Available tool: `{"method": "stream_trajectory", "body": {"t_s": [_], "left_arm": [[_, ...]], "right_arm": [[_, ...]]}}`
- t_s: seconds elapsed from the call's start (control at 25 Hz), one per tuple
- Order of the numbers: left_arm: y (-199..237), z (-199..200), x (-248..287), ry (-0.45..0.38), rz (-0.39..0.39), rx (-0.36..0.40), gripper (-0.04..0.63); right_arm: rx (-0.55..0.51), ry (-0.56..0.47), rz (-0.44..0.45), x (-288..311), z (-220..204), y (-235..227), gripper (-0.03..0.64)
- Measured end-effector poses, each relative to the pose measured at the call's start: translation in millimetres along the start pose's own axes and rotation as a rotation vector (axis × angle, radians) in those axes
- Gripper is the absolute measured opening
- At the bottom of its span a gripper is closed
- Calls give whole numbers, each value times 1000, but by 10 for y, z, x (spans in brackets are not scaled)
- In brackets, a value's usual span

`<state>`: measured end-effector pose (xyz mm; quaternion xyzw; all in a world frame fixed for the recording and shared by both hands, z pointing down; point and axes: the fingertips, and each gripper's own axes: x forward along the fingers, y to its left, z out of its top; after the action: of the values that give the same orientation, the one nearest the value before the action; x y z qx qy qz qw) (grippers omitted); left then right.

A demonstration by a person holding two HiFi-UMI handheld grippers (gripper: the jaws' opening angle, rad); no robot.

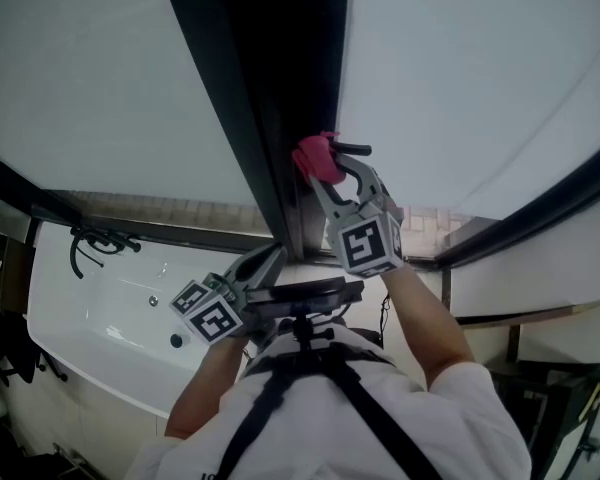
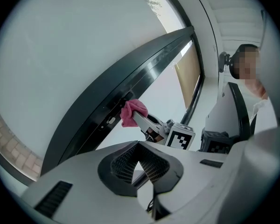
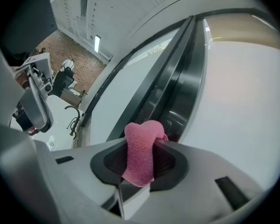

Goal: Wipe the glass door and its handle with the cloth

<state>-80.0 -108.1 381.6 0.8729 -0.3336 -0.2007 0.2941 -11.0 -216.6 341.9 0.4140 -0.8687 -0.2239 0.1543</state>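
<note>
pinching the pink cloth [image 1: 317,158], the right gripper [image 1: 332,168] holds it at the dark door frame [image 1: 265,98] beside the glass [image 1: 480,68]. left gripper [image 2: 139,166] is pressed together, empty. wiping looks under way; next, slide the cloth along, keeping contact.

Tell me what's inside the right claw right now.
A pink cloth is pinched in the right claw, its bunched end at the dark door frame. The bit of frame behind the cloth is covered.

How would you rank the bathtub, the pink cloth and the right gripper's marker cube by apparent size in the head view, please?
1. bathtub
2. marker cube
3. pink cloth
The cube is nearer the camera, so their order is unsure.
</note>
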Motion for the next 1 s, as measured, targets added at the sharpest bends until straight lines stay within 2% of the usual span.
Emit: {"method": "stream_trajectory", "body": {"t_s": [0.4, 0.64, 0.8, 1.0], "left_arm": [[-96, -82, 93, 43, -39, -1, -8], [-149, -123, 83, 52, -46, 3, -8], [-105, -102, 117, 51, -44, 1, -8], [-137, -117, 105, 54, -42, 4, -8]], "right_arm": [[22, 66, -115, -327, -276, -288, 108], [125, 83, -216, -513, -451, -431, 108], [171, 132, -293, -620, -678, -622, 107], [279, 190, -314, -758, -941, -764, 108]]}}
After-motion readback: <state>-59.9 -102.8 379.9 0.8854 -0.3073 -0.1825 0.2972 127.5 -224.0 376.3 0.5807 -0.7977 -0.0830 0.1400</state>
